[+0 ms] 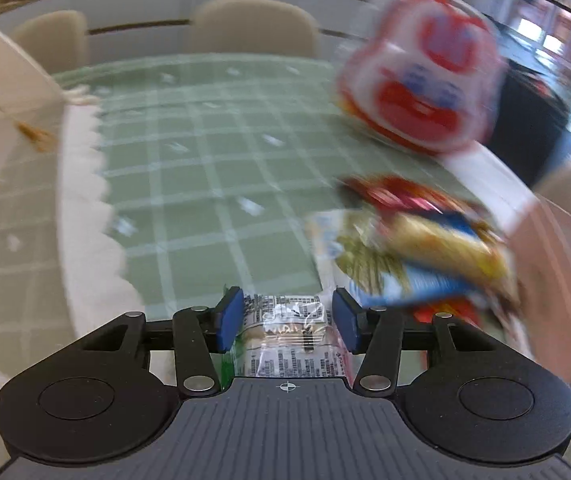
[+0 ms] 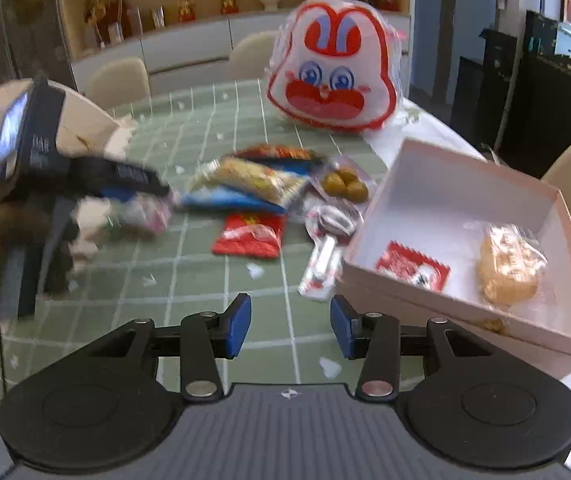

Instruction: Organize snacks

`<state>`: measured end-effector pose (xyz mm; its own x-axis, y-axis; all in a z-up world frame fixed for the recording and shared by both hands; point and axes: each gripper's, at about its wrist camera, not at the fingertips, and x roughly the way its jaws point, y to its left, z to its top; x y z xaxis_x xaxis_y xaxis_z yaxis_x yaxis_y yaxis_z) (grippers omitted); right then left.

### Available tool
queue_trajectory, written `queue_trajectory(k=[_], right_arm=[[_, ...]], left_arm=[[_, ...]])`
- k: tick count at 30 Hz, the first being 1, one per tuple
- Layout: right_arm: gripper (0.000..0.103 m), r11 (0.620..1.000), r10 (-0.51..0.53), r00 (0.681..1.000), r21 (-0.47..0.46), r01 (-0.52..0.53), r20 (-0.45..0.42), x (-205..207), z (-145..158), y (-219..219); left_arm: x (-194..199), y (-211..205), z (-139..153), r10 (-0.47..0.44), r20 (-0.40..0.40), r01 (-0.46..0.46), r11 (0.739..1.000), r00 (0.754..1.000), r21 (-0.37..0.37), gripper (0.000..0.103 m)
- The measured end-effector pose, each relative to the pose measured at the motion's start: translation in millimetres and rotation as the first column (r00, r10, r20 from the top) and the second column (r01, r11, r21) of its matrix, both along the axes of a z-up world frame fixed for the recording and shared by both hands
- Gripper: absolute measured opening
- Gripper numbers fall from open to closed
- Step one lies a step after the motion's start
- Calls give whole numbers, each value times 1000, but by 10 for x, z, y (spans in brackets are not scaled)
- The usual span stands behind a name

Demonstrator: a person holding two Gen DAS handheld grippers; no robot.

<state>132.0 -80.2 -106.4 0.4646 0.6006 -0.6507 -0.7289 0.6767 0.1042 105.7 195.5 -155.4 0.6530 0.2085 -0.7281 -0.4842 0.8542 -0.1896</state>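
Left hand-held gripper angled down, clamping wrapped snack

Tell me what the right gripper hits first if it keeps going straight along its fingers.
Probably the white-and-red stick packet, lying just ahead of the open right gripper beside the pink box. Nothing sits between the jaws; bare green tablecloth comes first if it points steeply. Depth is unclear.

Two close wrist views, shared snack pile.

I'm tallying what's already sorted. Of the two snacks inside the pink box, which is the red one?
The flat red packet, lying on the pink box's floor toward its left side. The other, to its right, is a clear-wrapped golden pastry.
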Motion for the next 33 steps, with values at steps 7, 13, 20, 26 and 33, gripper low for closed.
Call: queue_trajectory(k=[7,13,20,26,33], right_arm=[[49,991,120,990,-63,-115,79,350,193,543],[58,942,267,952,-250,-225,148,826,49,1243],[61,909,322,947,-275,-312,-10,962,-51,1488],[19,935,281,944,-175,-310,-171,588,-8,1145],[11,963,193,950,-139,-231,-245,258,-159,641]], left_arm=[[-221,-437,7,-183,32,185,960,983,-209,55],[-280,-891,28,-392,33,386,884,919,-264,55],[-469,-885,106,-329,50,331,908,943,-258,47],[-527,-705,209,-269,16,264,933,963,-244,47],[-621,-952,259,-322,-11,310,921,947,-237,47]])
